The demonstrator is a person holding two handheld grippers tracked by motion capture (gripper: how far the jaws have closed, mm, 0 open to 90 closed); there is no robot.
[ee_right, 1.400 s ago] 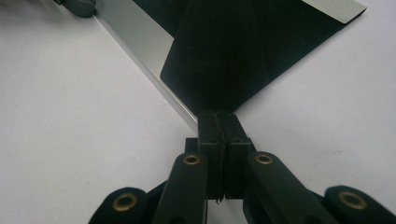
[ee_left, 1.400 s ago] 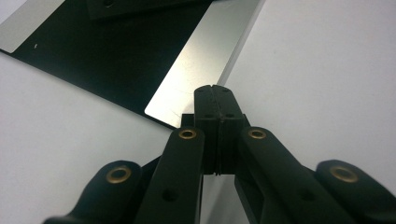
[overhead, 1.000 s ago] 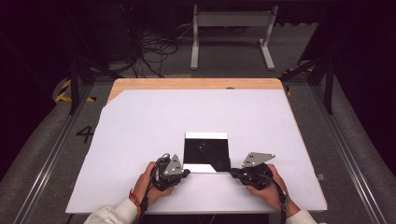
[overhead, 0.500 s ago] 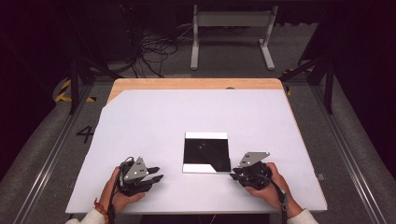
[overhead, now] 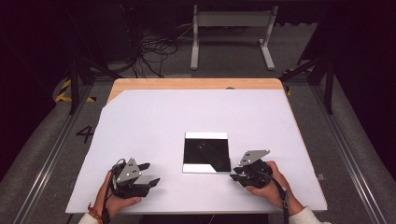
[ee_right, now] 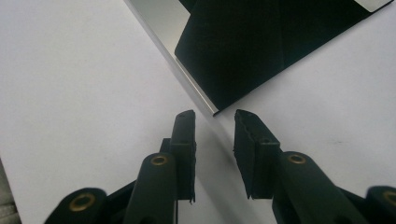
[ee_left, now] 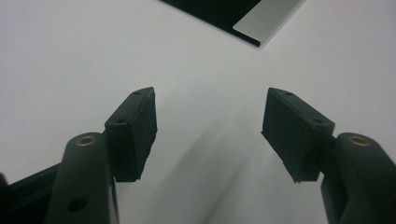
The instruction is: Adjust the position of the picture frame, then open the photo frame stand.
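Black square sheet [overhead: 207, 152] lies flat mid-surface, silver strips at near and far edges. Right fingers [ee_right: 215, 154] parted narrowly and still opening, nothing between them; sheet's near right corner just ahead. Left fingers [ee_left: 208, 135] released wide, well left of sheet. Right hand [overhead: 261, 179] nearer.

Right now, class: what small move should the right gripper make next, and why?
Probably ease the right gripper forward to the near corner of the flat black square sheet with silver edges; its jaws, which have just been opening, stand apart with nothing between them, short of that corner.
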